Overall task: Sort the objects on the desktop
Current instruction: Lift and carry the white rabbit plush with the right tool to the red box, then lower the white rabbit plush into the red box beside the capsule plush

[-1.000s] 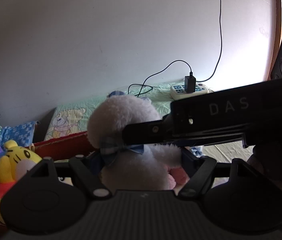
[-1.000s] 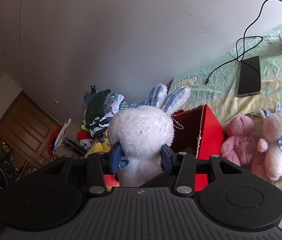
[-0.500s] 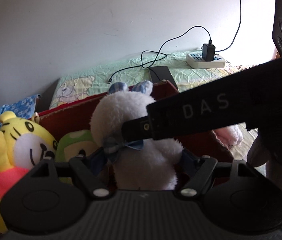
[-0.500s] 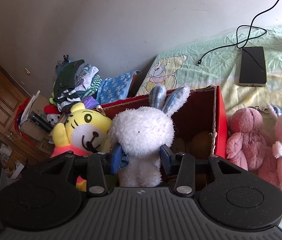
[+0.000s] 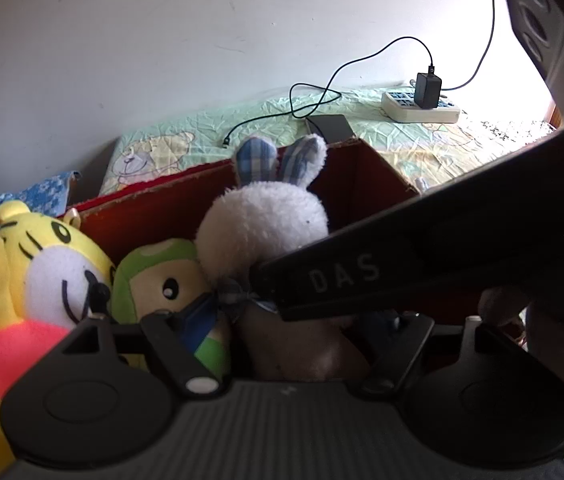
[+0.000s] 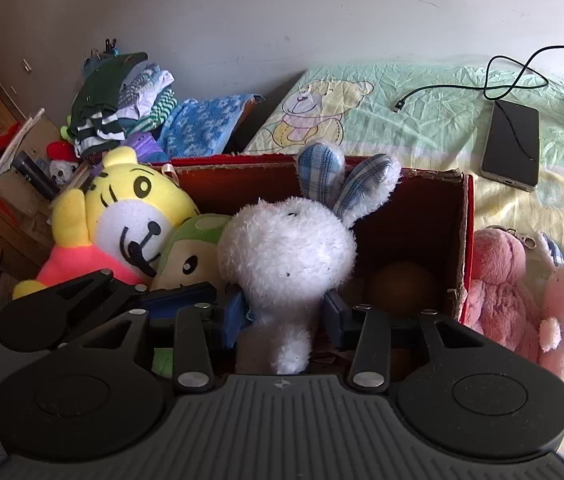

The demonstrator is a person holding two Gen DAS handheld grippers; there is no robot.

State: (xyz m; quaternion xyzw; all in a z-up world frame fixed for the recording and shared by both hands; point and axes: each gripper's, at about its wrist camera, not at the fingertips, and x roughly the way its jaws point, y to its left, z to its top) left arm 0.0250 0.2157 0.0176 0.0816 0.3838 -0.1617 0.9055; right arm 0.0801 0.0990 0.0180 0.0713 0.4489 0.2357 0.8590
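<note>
Through the left wrist view, the white rabbit [image 5: 265, 220] is sitting mid-frame over the red box [image 5: 153, 216], beside a green toy [image 5: 153, 276]. The left gripper [image 5: 294, 320] is spread wide and gripping nothing, its right finger hidden behind the other tool.

Through the right wrist view, the right gripper [image 6: 284, 312] is pinching the rabbit's neck, jaws narrowed on it, probably lowering it into the box's open centre.

White rabbit [image 6: 288, 252], blue-checked ears; seemingly brown ball [image 6: 400, 286].
</note>
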